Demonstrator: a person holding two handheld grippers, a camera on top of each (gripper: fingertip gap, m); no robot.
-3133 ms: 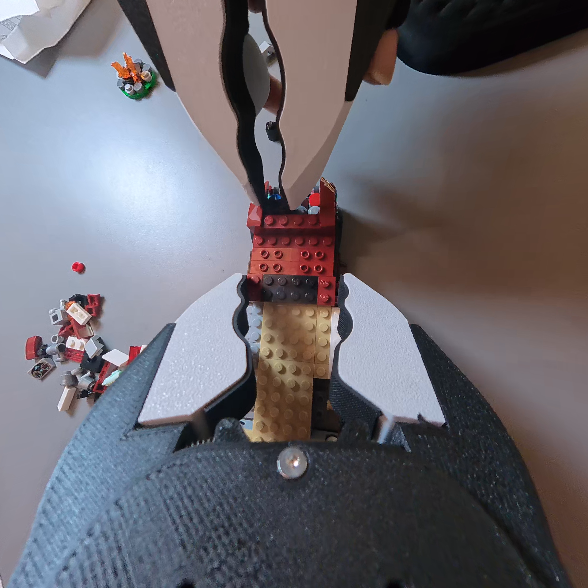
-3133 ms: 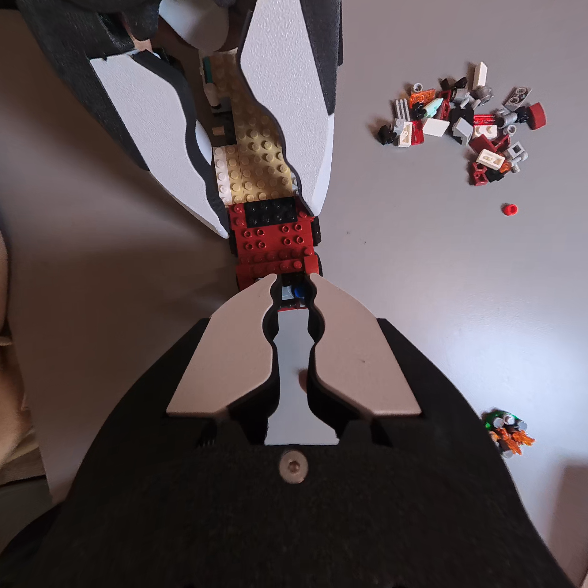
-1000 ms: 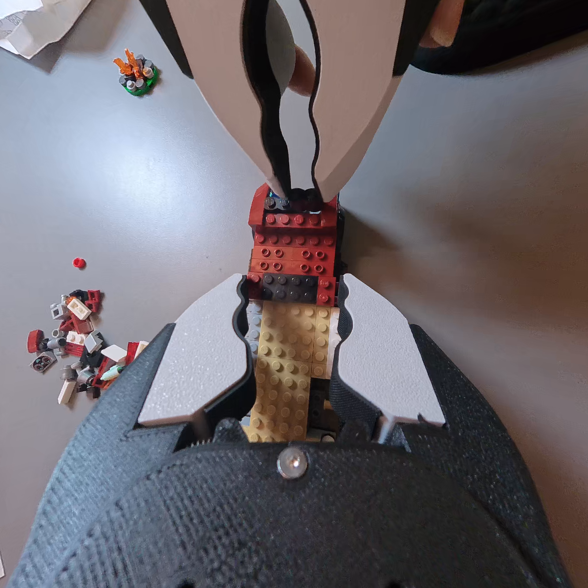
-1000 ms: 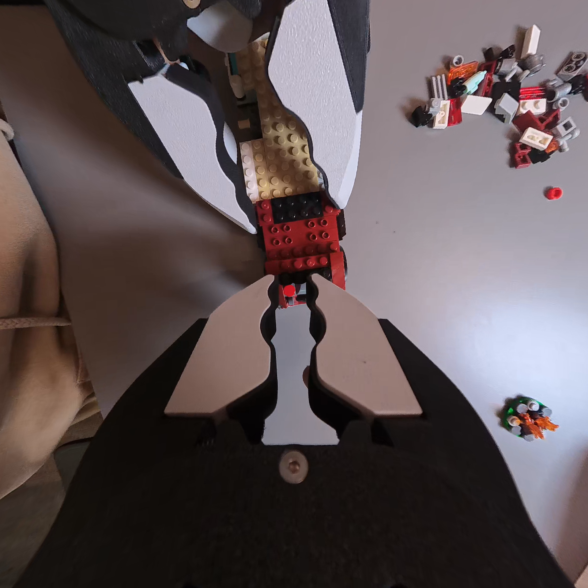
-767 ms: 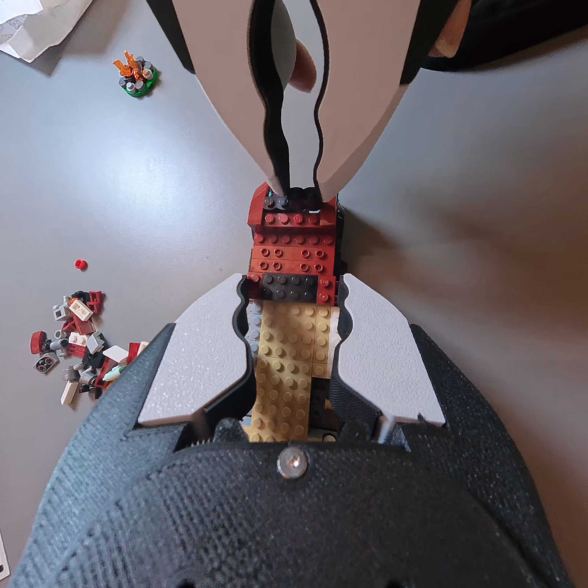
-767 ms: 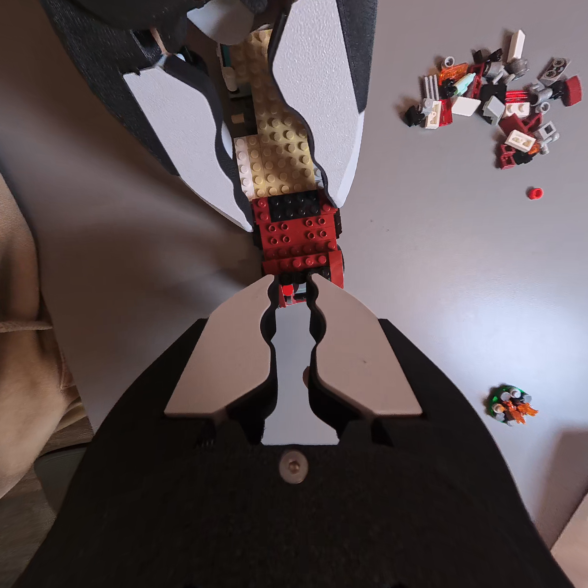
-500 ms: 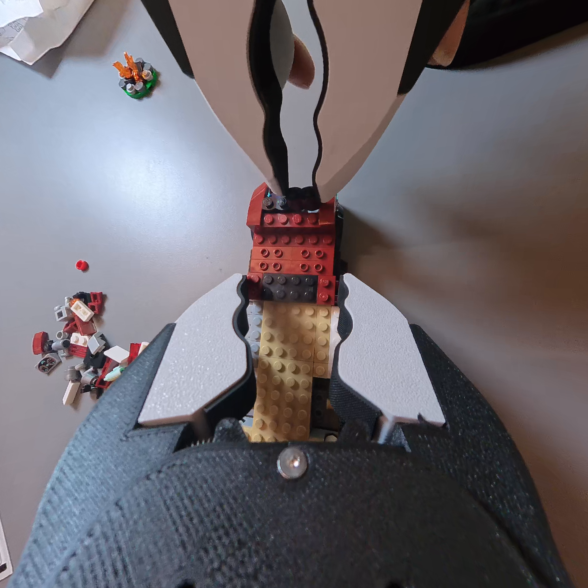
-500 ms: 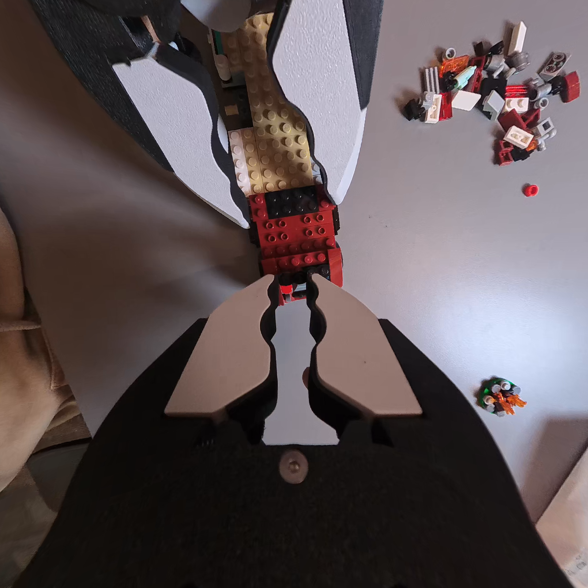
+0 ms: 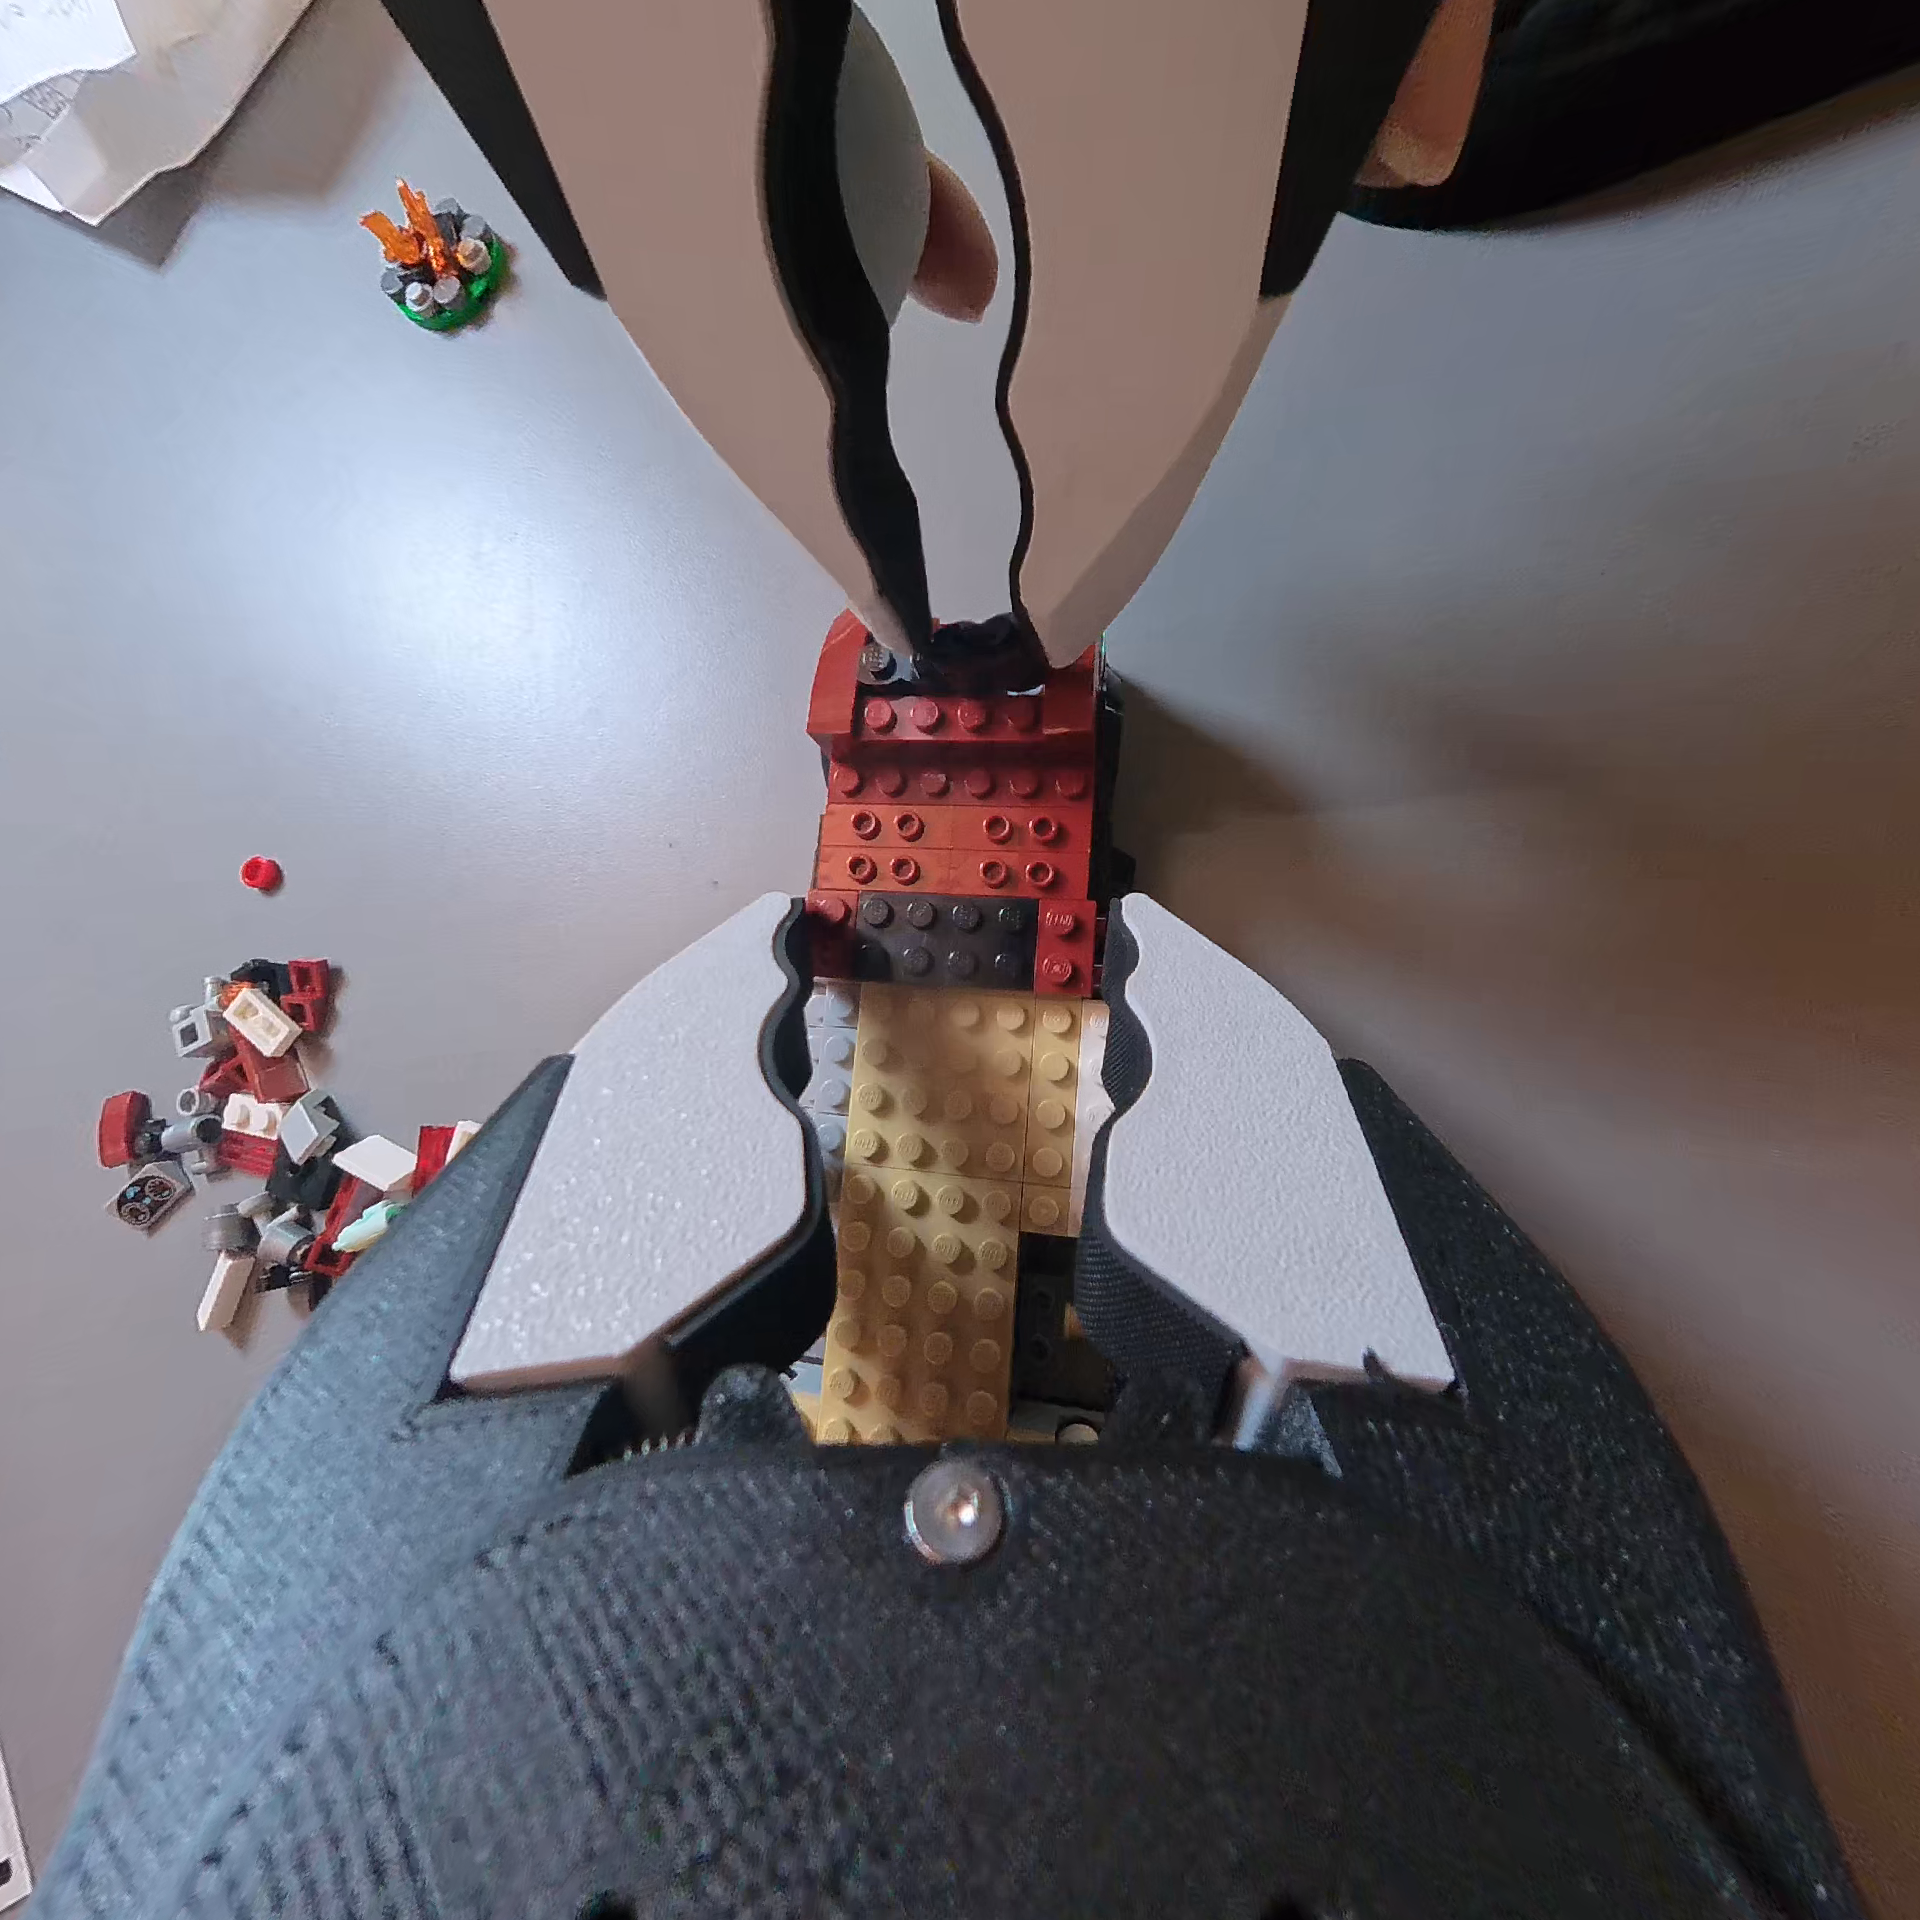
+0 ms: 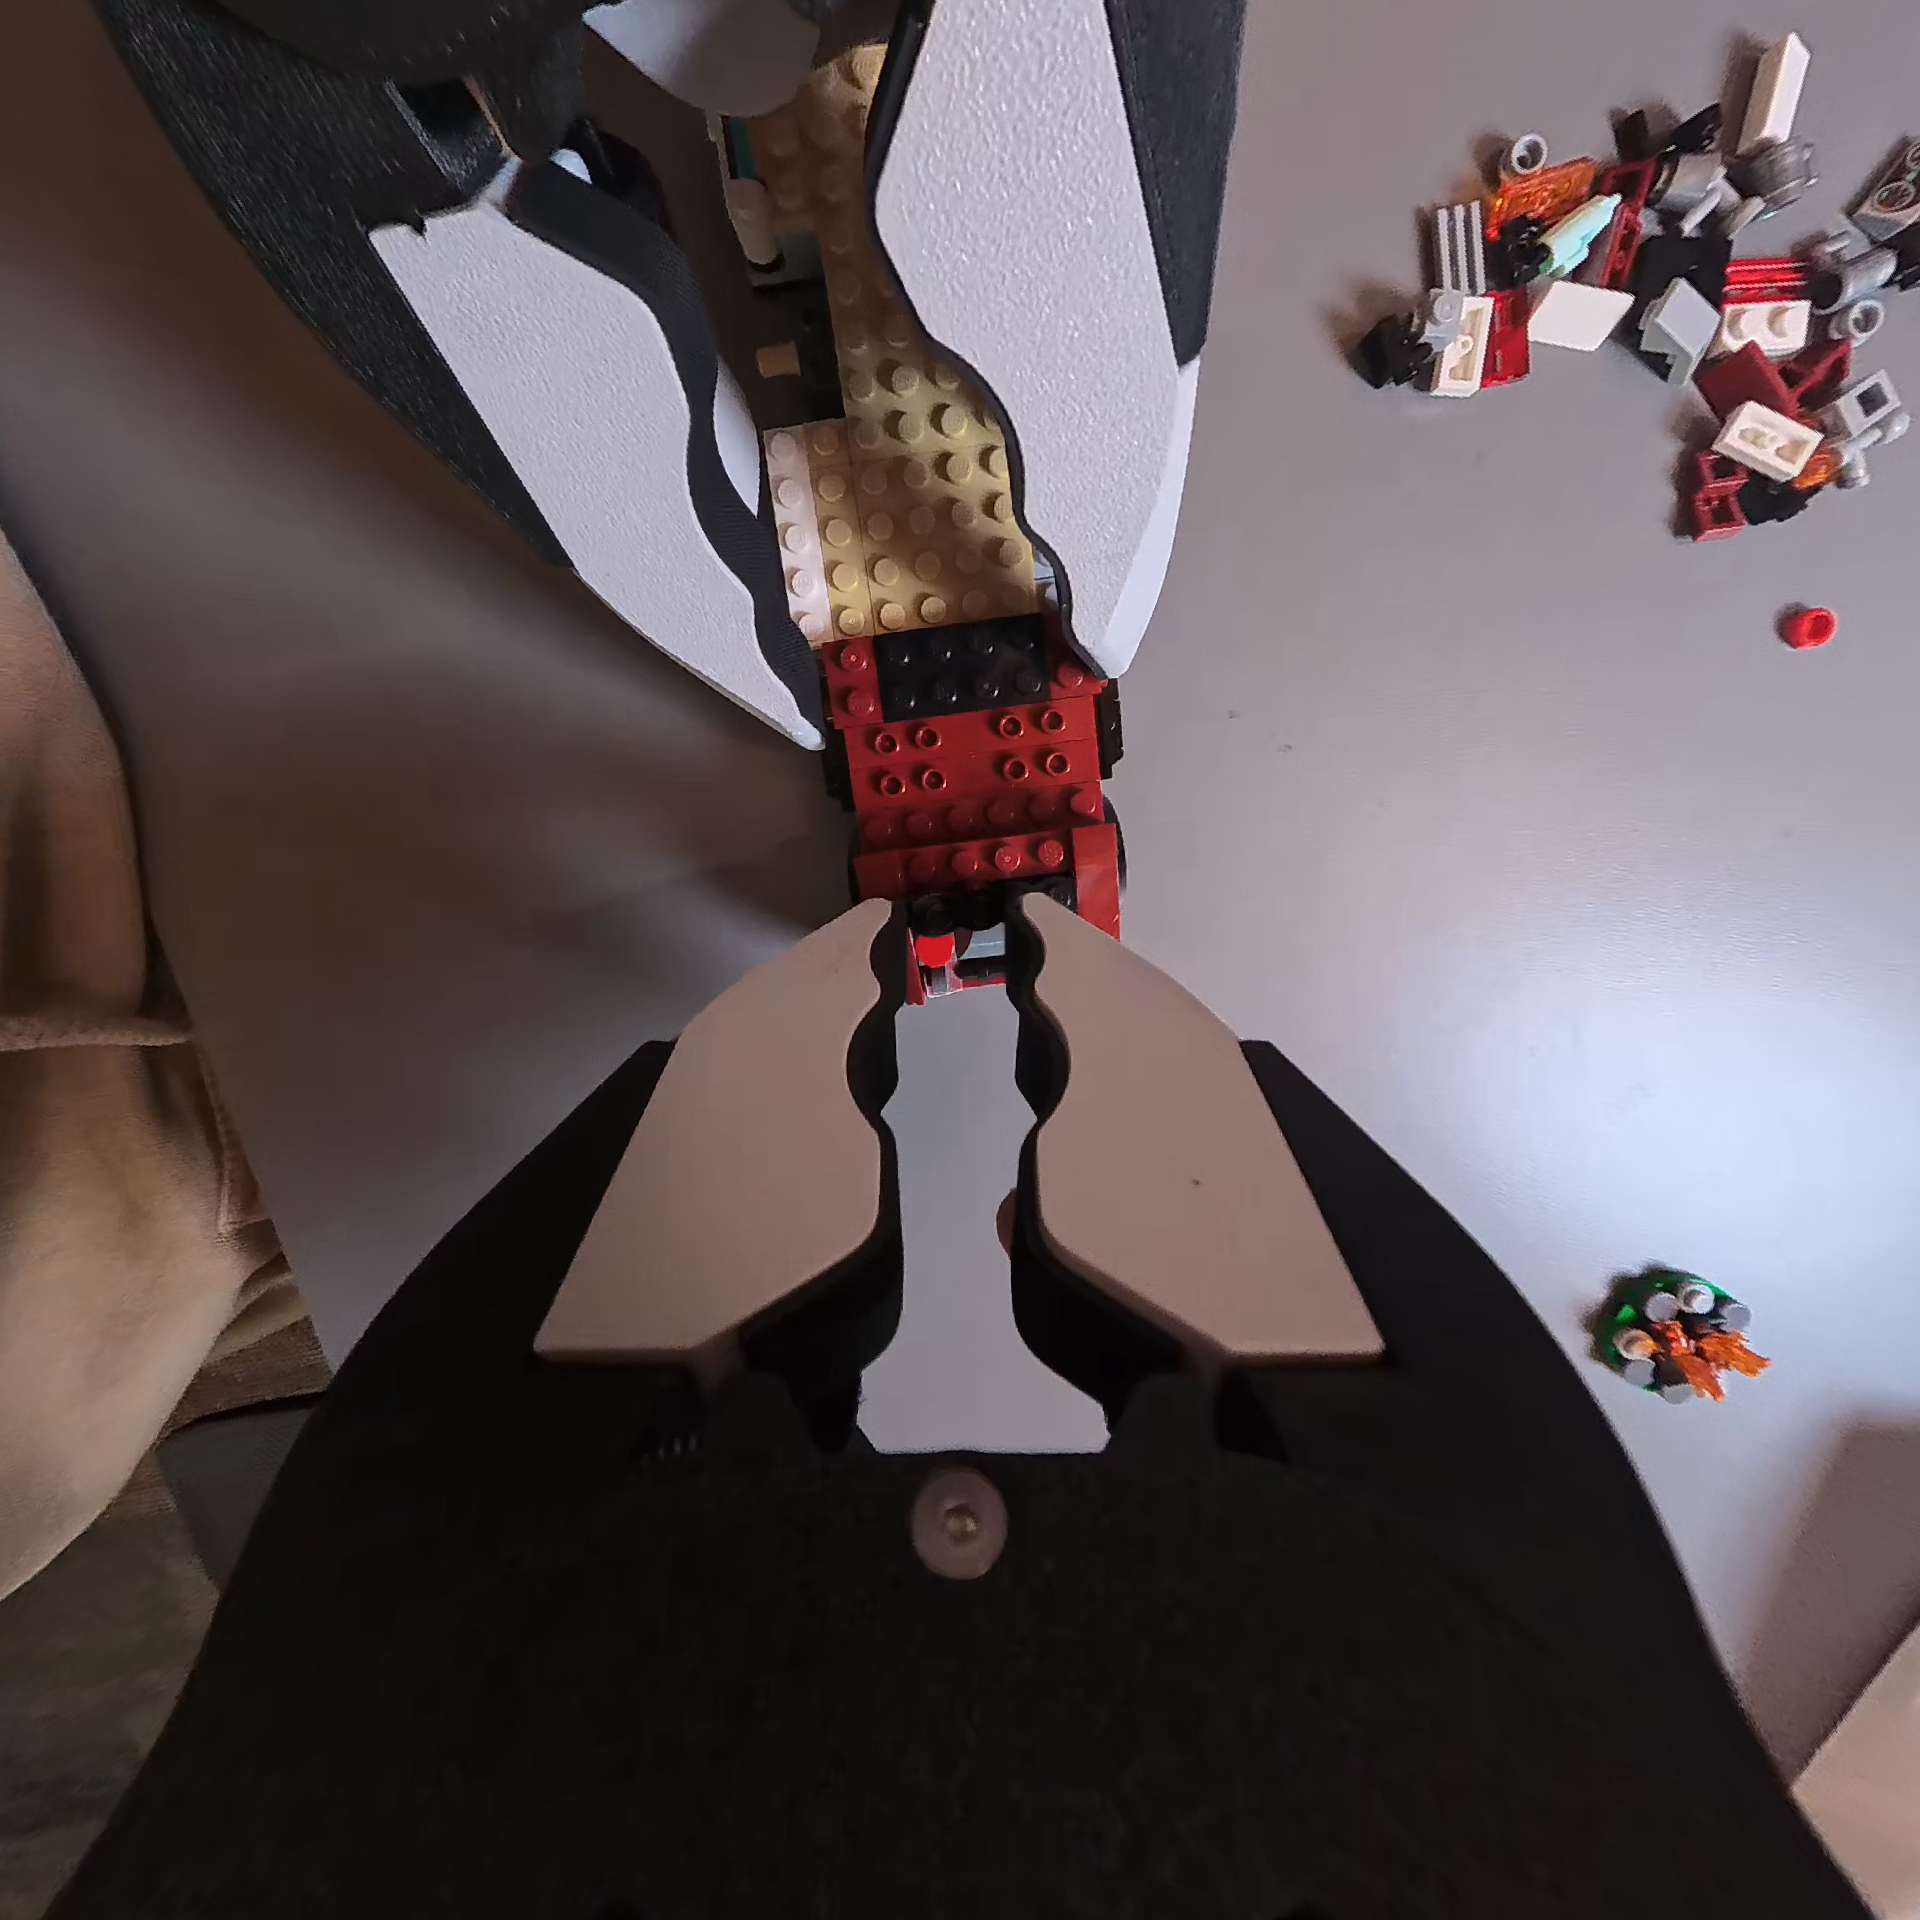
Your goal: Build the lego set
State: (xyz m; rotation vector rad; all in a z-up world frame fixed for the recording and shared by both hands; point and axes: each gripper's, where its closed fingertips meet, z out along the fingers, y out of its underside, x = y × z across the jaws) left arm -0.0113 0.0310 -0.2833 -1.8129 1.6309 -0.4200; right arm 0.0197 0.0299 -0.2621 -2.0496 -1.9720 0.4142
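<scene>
Your grey bench (image 9: 312, 623) carries a long brick model (image 9: 956, 831), dark red at one end and tan at the other, lying mid-bench. Your left gripper (image 9: 951, 940) has its jaws clamped on the model's flanks where tan meets red. Your right gripper (image 10: 951, 914) pinches a small black piece (image 10: 961, 912) at the red end. The model looks light and rigid but liable to snap apart; grip its broad sides. Loose bricks (image 9: 249, 1122) lie toward one edge.

Paper sheet (image 9: 99, 99) cut off.
</scene>
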